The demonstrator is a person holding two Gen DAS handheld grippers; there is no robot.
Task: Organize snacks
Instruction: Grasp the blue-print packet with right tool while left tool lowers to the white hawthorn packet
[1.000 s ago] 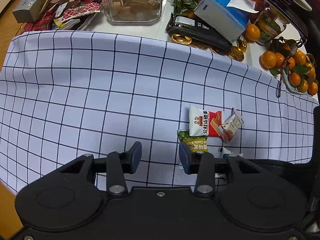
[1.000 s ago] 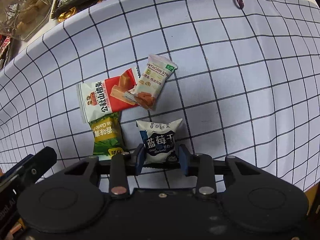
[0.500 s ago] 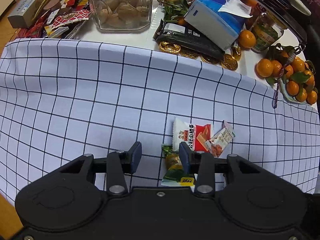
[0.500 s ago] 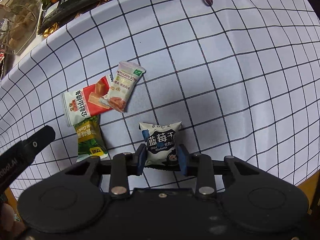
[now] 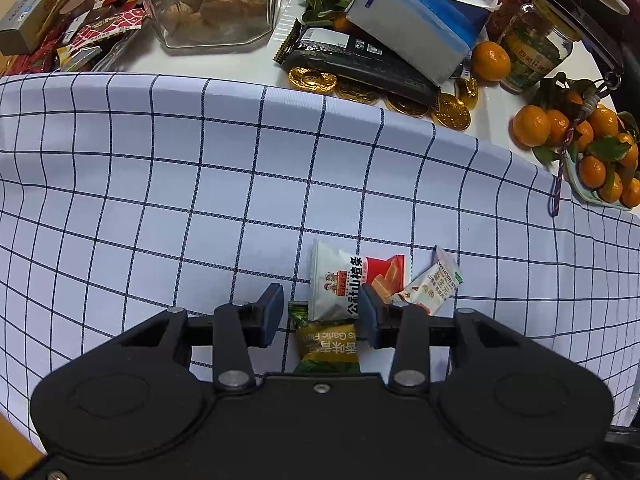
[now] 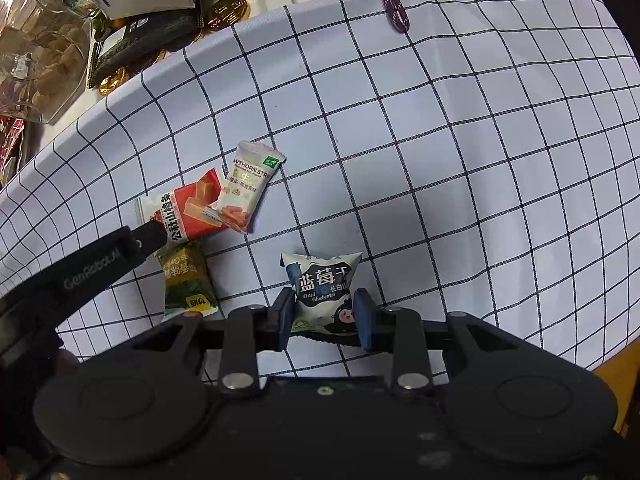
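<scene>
my left wrist view looks steeply down along its fingers onto the checked cloth [image 5: 240, 168], close, with table clutter along the top. my right wrist view faces straight down, equally near. both views share the red-and-white packet [image 5: 352, 276] [image 6: 188, 212], the green packet [image 5: 328, 344] [image 6: 186, 280] and the gold coins [image 5: 312, 80] [image 6: 226, 12].

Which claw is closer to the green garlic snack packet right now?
Left. The left claw hangs open right over the green garlic packet. The right claw is off to the side, clamped on the blueberry packet.
</scene>
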